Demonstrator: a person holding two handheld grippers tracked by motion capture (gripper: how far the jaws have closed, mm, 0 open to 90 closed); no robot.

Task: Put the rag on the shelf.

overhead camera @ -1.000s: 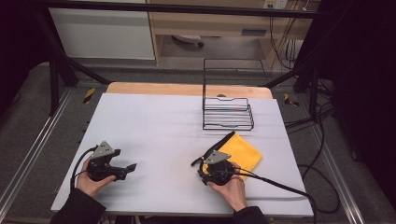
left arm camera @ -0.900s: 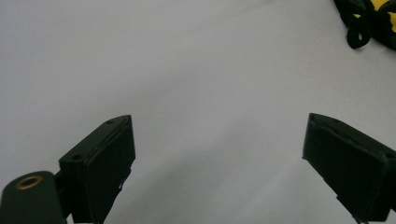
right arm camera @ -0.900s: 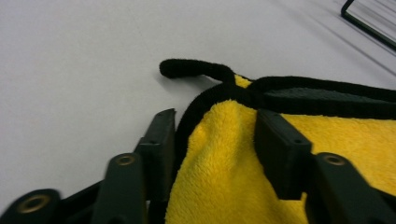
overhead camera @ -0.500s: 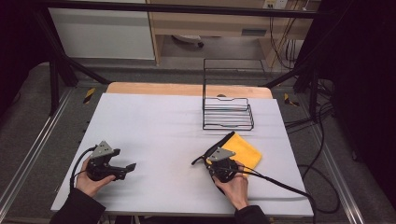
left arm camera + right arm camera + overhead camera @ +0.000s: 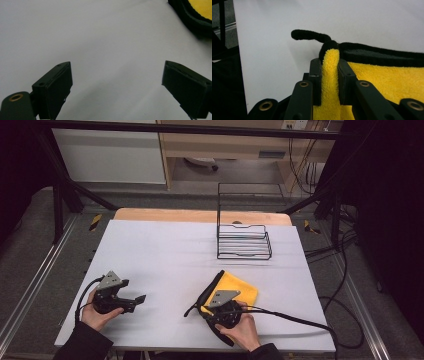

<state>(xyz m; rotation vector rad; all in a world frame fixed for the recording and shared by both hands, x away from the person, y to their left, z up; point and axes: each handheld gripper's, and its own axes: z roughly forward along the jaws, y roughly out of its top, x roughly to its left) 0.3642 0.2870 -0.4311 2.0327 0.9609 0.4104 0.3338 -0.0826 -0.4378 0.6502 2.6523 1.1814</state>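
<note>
The wire rack stands bare on the white table. The right gripper pinches the yellow cloth (black-edged); the left gripper gapes wide.

The high view looks forward and down from above the near edge of the desk, taking in the whole white top and the floor beyond it. The left gripper view sits low and close over the bare desk, facing right between its own wide-apart jaws toward the cloth at its upper right corner. The right gripper view is closer still, looking along jaws pressed on a fold of the same yellow, black-edged cloth. All three views share that cloth and the white top around it.
</note>
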